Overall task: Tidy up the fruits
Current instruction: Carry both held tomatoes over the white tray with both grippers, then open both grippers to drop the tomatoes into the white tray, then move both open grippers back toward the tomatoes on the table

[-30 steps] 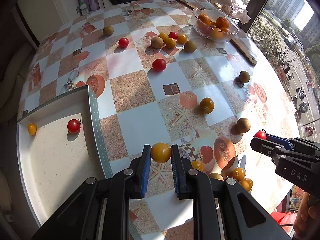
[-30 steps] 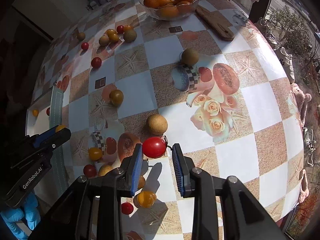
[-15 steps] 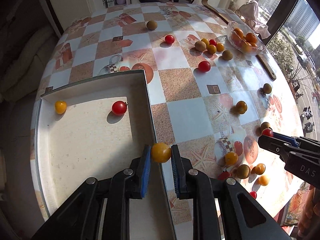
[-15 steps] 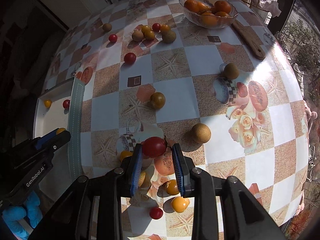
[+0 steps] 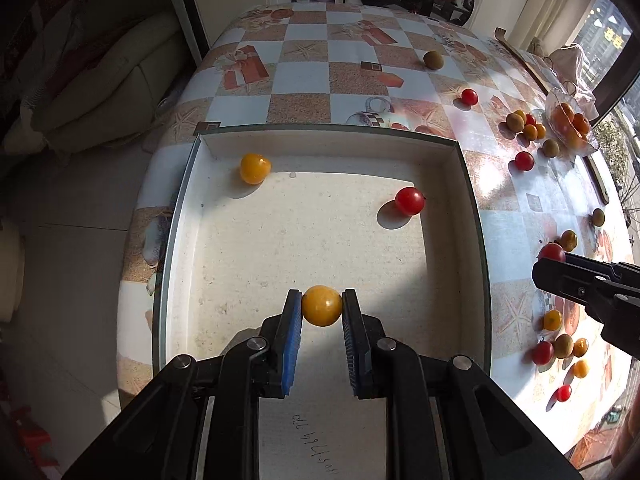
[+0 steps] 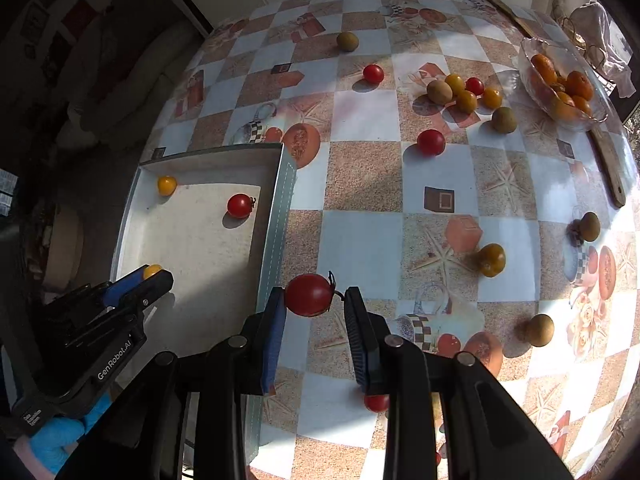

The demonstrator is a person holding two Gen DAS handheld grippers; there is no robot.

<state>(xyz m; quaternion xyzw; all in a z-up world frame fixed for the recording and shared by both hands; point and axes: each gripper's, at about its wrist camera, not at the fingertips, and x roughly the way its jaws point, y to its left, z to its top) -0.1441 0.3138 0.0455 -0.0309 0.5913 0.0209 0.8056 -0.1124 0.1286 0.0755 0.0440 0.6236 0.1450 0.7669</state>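
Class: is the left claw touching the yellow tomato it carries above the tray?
Touching. The left wrist view shows the left claw with both pads pressed against the yellow tomato, no gap either side.

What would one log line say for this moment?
left gripper: yellow tomato over tray | right gripper: red tomato, outside tray

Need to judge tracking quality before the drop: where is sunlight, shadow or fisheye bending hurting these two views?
Left wrist view: the white tray floor is half sunlit, half shaded, the yellow tomato in the left gripper stays sharp, and straight tray walls bow. Right wrist view: glare washes the tablecloth at right; the red tomato is crisp.
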